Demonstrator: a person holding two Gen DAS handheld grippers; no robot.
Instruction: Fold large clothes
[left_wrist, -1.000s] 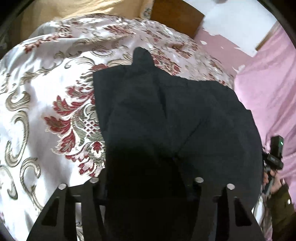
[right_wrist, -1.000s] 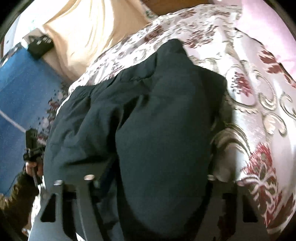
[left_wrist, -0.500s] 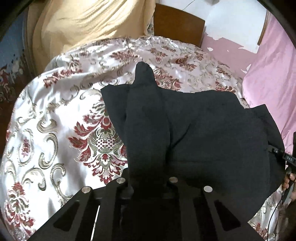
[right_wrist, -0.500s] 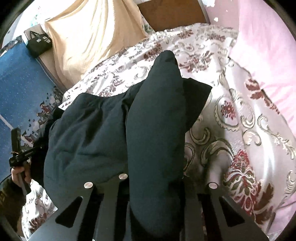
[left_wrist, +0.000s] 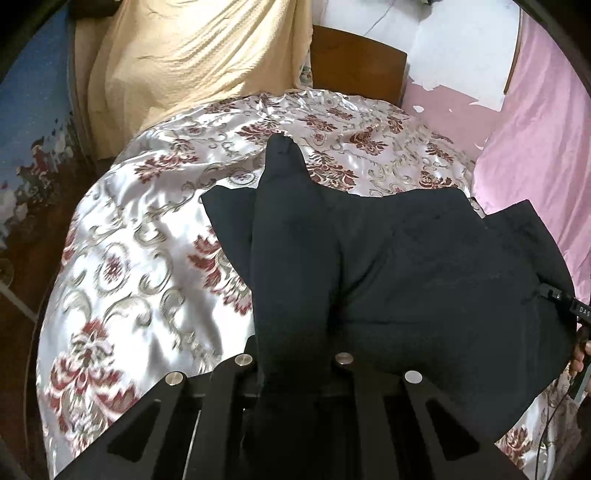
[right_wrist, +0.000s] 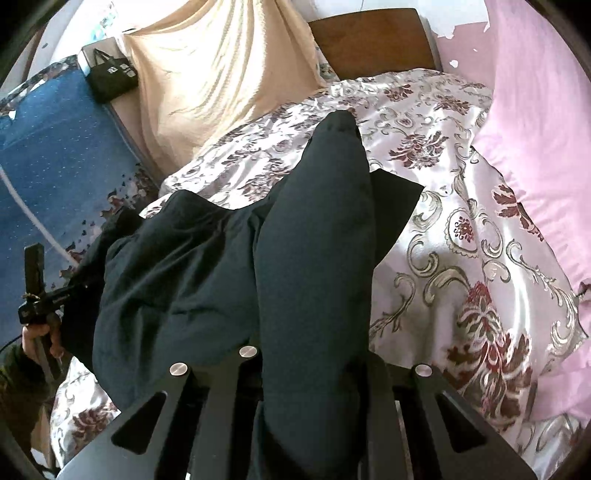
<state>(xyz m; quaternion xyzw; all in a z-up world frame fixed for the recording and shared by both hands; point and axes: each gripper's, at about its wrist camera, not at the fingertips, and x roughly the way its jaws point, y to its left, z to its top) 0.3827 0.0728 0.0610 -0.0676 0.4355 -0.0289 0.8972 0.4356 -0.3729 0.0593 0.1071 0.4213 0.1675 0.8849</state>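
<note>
A dark garment (left_wrist: 424, 280) is spread on the bed (left_wrist: 140, 266), over its patterned satin cover. A raised fold of the garment is clamped in the left claw (left_wrist: 295, 363), and another raised fold (right_wrist: 317, 258) is clamped in the right claw (right_wrist: 314, 354). Beyond the garment, a cream cloth (right_wrist: 221, 74) is draped beside the wooden headboard (right_wrist: 373, 37).

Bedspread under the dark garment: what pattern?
Silvery satin bedspread with red floral medallions, clearest from the left wrist.
</note>
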